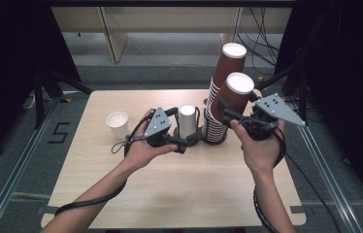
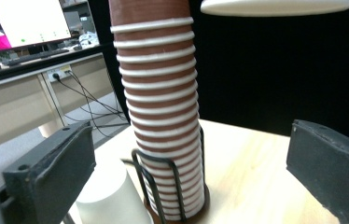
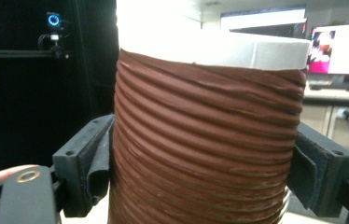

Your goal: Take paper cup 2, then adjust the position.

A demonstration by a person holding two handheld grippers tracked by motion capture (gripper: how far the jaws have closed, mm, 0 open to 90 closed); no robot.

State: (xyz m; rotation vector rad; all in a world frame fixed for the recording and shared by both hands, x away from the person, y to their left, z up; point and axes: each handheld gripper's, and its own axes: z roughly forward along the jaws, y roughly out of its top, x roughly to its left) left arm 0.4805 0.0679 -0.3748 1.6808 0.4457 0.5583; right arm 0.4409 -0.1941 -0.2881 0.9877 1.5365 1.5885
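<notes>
The right gripper (image 3: 200, 163) pinches a brown cup (image 3: 205, 140) between its two black jaws, whose padded faces press flat on both sides of the cup's wall. The cup is paper, its wall ridged in close horizontal ribs, with a smooth white band at the rim; seen from above it sits tilted in the jaws (image 1: 235, 94), held off the table just beside the tall stack of brown cups (image 1: 221, 97). That stack is nested upside down, white rims showing as rings down its length (image 2: 163, 116), and stands in a dark wire holder (image 2: 163, 186) on the pale wooden table (image 1: 179, 184). The left gripper (image 2: 189, 177) has its jaws spread wide with nothing between the pads, facing the base of the stack; a white cup (image 2: 107, 200) stands upside down just beside the holder. Another white cup (image 1: 118, 124) stands upright farther left on the table.
</notes>
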